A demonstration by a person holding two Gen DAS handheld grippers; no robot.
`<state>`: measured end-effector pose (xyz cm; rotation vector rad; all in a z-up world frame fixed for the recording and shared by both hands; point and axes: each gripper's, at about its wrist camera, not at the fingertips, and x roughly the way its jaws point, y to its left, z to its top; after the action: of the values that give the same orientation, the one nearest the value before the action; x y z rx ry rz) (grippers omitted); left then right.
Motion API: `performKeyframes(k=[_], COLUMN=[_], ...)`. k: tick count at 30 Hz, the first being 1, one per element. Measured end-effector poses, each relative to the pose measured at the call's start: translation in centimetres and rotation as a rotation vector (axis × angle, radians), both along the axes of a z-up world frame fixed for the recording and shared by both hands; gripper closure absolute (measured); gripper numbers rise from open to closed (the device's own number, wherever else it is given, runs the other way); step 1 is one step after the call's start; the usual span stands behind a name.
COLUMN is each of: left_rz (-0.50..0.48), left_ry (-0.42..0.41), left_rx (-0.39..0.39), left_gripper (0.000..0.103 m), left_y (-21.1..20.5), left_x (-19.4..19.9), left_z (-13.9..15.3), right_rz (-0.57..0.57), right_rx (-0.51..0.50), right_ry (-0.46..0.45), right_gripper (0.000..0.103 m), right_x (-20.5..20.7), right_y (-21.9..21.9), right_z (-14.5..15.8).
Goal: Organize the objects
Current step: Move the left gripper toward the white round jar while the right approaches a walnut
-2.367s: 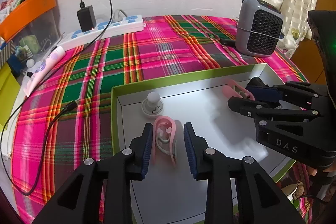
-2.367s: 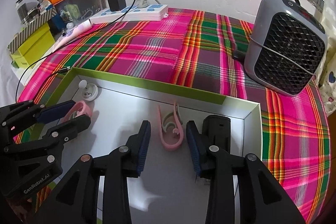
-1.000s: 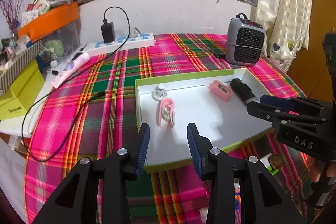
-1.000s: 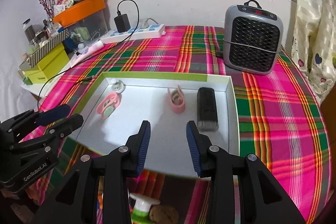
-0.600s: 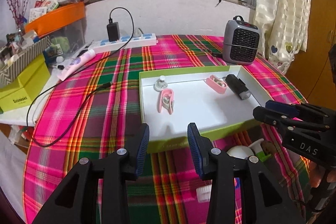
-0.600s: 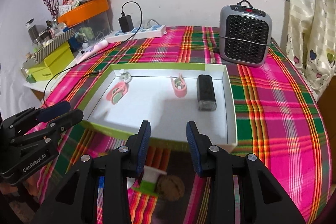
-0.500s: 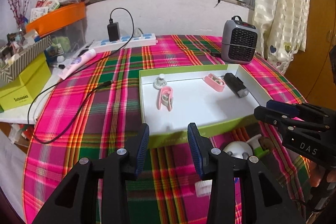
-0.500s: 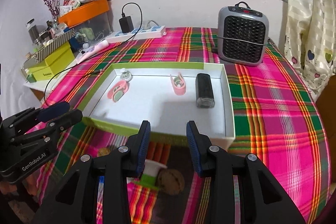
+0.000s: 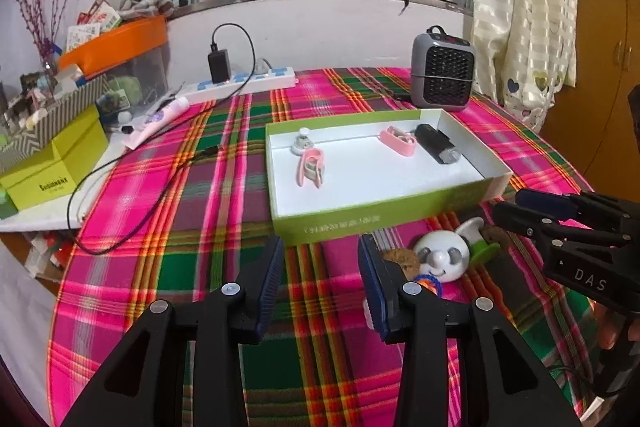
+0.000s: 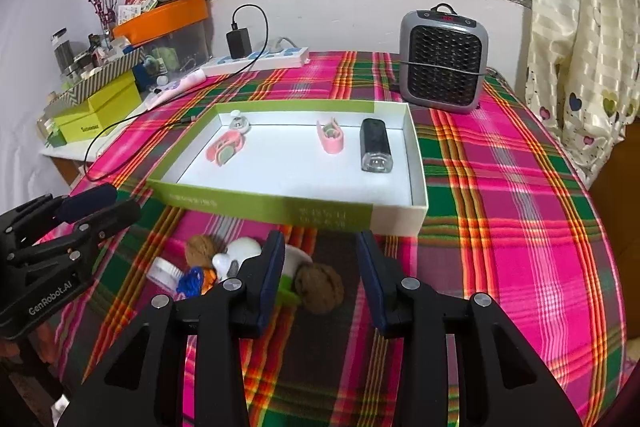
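Hovering released, nothing gripped: left hand-held gripper and right hand-held gripper, jaws widening, nearside of shallow green-walled white cardboard tray, over brown walnut awaiting sorting.

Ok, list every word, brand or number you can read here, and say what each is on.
"DAS": on the right gripper, seen from the left wrist.
"GenRobot.AI": on the left gripper, seen from the right wrist.
Yellow box: dark print on its side, too blurred to read.
Tray: pale print on its green front wall, too small to read.
Heater: red display on top, digits not legible.
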<state>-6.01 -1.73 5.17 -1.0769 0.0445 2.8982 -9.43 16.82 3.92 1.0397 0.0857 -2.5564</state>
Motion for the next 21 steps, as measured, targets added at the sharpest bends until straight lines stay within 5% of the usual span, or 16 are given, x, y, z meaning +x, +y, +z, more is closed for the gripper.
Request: performKeyframes(k=[21], left_rz=[-0.101], left_ry=[-0.088], left_rx=[0.132], left_gripper=[0.051], left_y=[0.7], left_x=[1.5], left_z=[-2.9], right_rz=[0.009], right_rx=[0.017], right_ry=[-0.022], right_gripper=[0.064], right_x=[2.2], right_y=[1.0], right_z=[-1.8])
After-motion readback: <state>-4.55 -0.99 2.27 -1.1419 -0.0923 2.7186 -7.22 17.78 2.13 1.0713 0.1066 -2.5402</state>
